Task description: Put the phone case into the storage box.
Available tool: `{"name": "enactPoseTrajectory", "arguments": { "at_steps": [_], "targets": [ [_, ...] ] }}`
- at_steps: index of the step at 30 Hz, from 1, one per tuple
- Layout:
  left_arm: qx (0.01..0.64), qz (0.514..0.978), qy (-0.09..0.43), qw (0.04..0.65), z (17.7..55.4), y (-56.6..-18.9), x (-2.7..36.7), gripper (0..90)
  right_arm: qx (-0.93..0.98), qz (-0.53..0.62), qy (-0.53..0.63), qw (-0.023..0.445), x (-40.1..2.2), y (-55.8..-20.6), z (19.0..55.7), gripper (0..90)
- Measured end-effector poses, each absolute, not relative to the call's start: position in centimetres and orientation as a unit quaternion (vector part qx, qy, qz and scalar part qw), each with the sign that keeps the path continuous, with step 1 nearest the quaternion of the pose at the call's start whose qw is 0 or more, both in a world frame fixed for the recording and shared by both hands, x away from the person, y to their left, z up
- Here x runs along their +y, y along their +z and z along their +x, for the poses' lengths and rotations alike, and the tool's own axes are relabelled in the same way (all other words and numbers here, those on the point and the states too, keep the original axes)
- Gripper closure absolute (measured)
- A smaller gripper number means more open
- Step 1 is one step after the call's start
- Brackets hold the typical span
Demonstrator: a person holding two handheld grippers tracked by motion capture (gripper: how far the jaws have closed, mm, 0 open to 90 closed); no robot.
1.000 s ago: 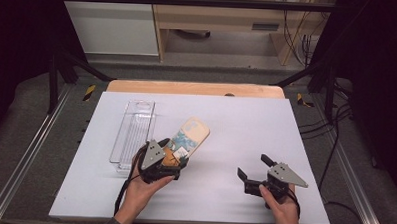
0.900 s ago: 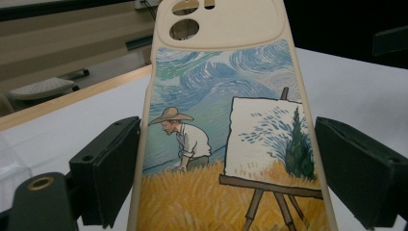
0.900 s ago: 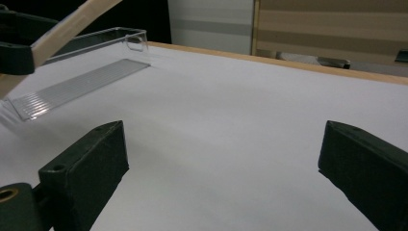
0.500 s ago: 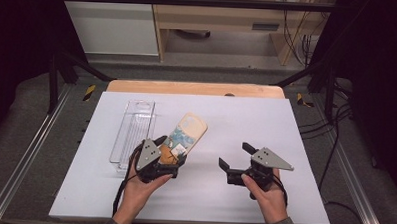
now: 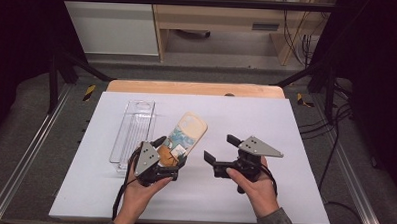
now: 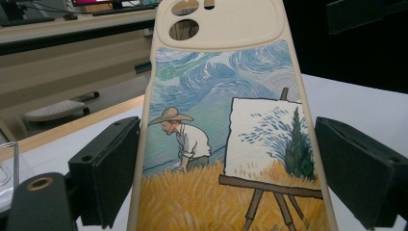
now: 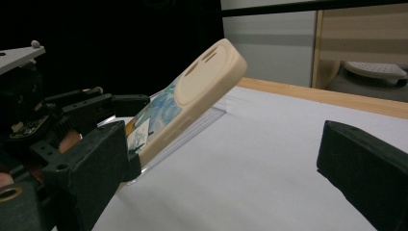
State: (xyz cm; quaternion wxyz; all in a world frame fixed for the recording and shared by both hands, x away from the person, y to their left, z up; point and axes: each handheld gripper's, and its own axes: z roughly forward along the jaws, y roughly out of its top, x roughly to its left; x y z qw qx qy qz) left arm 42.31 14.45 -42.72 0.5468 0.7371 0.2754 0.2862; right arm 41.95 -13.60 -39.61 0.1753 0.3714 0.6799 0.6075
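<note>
Left gripper view puts the phone case (image 6: 226, 125) squarely between that gripper's two black jaws, which press on its long cream edges near the lower end, so the left gripper (image 5: 166, 161) is clamped on the case and carries it. The printed back, a painter in a straw hat beside an easel, faces the camera, and the camera cutouts sit at the far end, beyond the fingertips. The long axis of the case runs straight out along the jaws and away from the person, and in the right gripper view it rises at a slant, its free end lifted off the white table (image 5: 286, 125) while the gripped end stays low. Holding it by the bottom end seems meant to leave the upper part free, likely so the other tool can take it or so it can be steered toward the clear plastic package (image 5: 134, 132), which lies flat on the table just outside the left fingers. The right gripper (image 5: 219, 148) hovers beside the case on the opposite side, a little apart from it, its jaws spread wide and empty, turned toward the case.
</note>
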Motion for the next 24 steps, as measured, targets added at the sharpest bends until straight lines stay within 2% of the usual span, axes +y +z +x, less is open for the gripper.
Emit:
{"name": "enactPoseTrajectory", "arguments": {
  "at_steps": [8,24],
  "targets": [
    [0.269,0.739,0.289,0.546,42.0,-42.9,14.1,11.3,0.679,0.375,0.614,0.149,-11.8,-39.5,42.7,6.6],
    [0.248,0.738,0.293,0.555,41.2,-42.8,13.3,11.2,0.657,0.389,0.638,0.097,-11.0,-39.5,44.3,22.8]
  ]
}}
